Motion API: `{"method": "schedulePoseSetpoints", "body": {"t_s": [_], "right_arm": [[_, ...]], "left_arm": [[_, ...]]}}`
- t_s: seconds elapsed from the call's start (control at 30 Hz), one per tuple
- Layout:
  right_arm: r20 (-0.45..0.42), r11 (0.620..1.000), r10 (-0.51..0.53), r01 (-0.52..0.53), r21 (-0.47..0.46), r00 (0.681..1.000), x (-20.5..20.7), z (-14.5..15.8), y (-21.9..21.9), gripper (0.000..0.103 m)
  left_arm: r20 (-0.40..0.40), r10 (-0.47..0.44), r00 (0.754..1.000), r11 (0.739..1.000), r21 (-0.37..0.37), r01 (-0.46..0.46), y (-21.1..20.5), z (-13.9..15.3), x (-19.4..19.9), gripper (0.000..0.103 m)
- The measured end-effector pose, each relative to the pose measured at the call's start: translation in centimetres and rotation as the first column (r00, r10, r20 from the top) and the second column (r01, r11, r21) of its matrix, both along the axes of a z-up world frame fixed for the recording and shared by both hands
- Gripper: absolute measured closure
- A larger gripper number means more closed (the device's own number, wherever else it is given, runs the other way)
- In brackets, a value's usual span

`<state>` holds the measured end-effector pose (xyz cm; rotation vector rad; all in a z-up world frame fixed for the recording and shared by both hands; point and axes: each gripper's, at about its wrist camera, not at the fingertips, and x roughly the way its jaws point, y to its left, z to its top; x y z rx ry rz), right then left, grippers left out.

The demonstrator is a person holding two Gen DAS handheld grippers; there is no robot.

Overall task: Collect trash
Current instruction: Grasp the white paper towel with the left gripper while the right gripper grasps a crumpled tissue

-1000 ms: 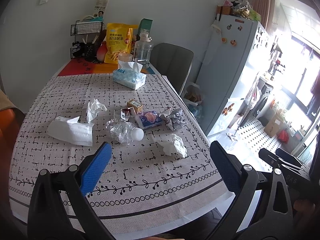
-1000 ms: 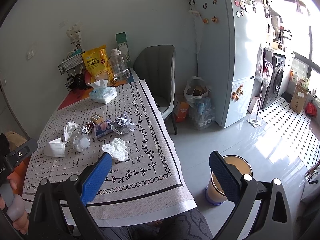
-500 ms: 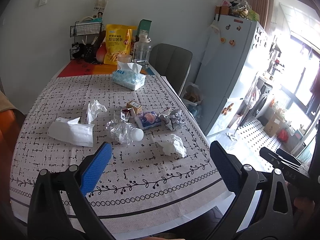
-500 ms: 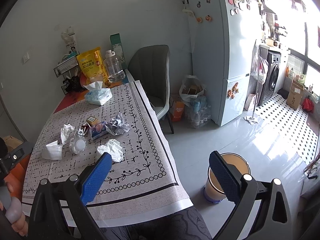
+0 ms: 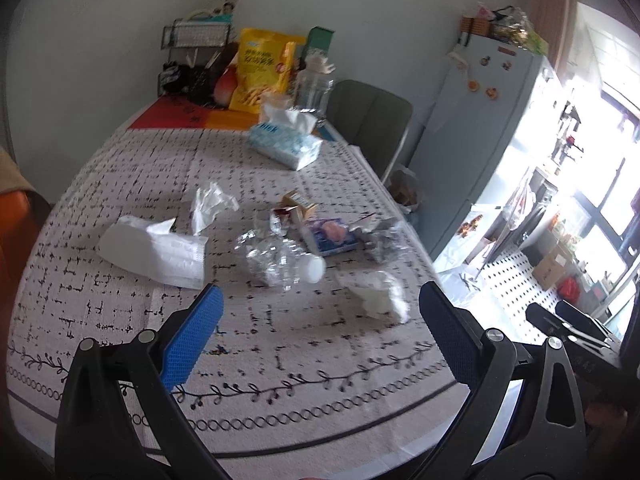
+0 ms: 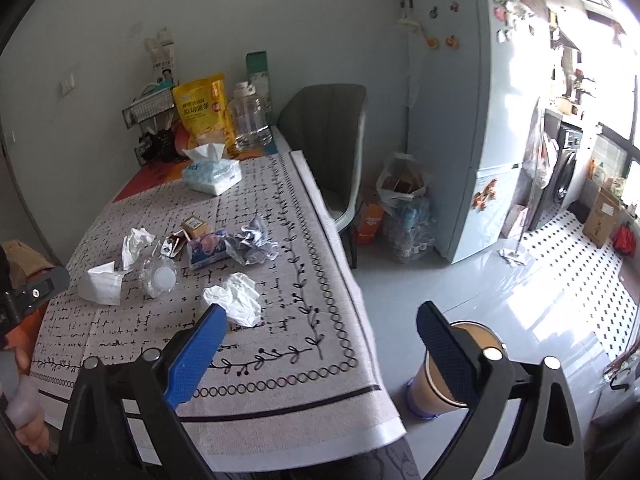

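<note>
Trash lies mid-table on the patterned cloth [image 5: 280,360]: a crushed clear bottle [image 5: 282,260], a crumpled white tissue [image 5: 380,294], a folded white wrapper [image 5: 154,248], a small tissue wad [image 5: 210,204], a blue snack packet [image 5: 330,234], a small carton [image 5: 298,204] and crinkled foil [image 5: 386,236]. My left gripper [image 5: 320,336] hangs open above the near table edge, empty. My right gripper [image 6: 320,344] is open and empty over the table's right edge, close to the crumpled tissue [image 6: 236,298]. A tan bin [image 6: 456,372] stands on the floor beside the table.
A tissue box [image 5: 284,140], yellow snack bag [image 5: 260,70], clear jug [image 5: 314,86] and wire rack [image 5: 194,58] crowd the far end. A grey chair [image 6: 332,148], fridge [image 6: 460,112] and floor bags [image 6: 404,200] stand right of the table.
Both grippers have moved forward and lower toward the table, so the trash looks larger. Nothing on the table has shifted, and both stay open.
</note>
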<state>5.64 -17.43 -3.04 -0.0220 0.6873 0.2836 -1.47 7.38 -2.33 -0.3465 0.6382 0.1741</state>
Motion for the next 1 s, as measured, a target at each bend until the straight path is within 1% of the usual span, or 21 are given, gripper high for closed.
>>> {"method": "schedulePoseSetpoints", "body": {"t_s": [0.23,0.37,0.57,0.73,0.87,0.97,1.0], "right_arm": [[-0.042,0.999,0.036,-0.035,0.034,0.998,2.6,-2.4,2.6,0.017],[-0.100,0.995,0.076,-0.069,0.065,0.992,4.4,-4.2,4.4,0.020],[-0.124,0.991,0.123,-0.115,0.070,0.985,5.9,-5.7,7.0,0.021],[-0.149,0.985,0.163,-0.151,0.084,0.975,7.1,-6.9,8.6,0.021],[-0.169,0.983,0.174,-0.162,0.084,0.970,8.1,-8.1,9.8,0.021],[-0.176,0.983,0.177,-0.165,0.083,0.968,8.6,-8.7,10.2,0.021],[-0.178,0.983,0.178,-0.166,0.080,0.968,8.8,-9.0,10.4,0.022]], "left_arm": [[-0.054,0.063,0.997,0.998,-0.020,-0.064,4.1,-3.1,1.4,0.014],[-0.077,0.101,0.992,0.994,-0.027,-0.103,6.1,-4.2,1.8,0.019],[-0.094,0.160,0.983,0.987,-0.019,-0.162,8.6,-5.4,2.5,0.024],[-0.117,0.226,0.967,0.974,0.002,-0.227,10.7,-6.4,3.3,0.024],[-0.143,0.285,0.948,0.958,0.015,-0.285,12.7,-7.3,3.9,0.024],[-0.165,0.300,0.939,0.953,0.007,-0.303,13.7,-8.0,4.7,0.024],[-0.171,0.307,0.936,0.951,0.009,-0.310,13.8,-8.2,4.9,0.024]]}}
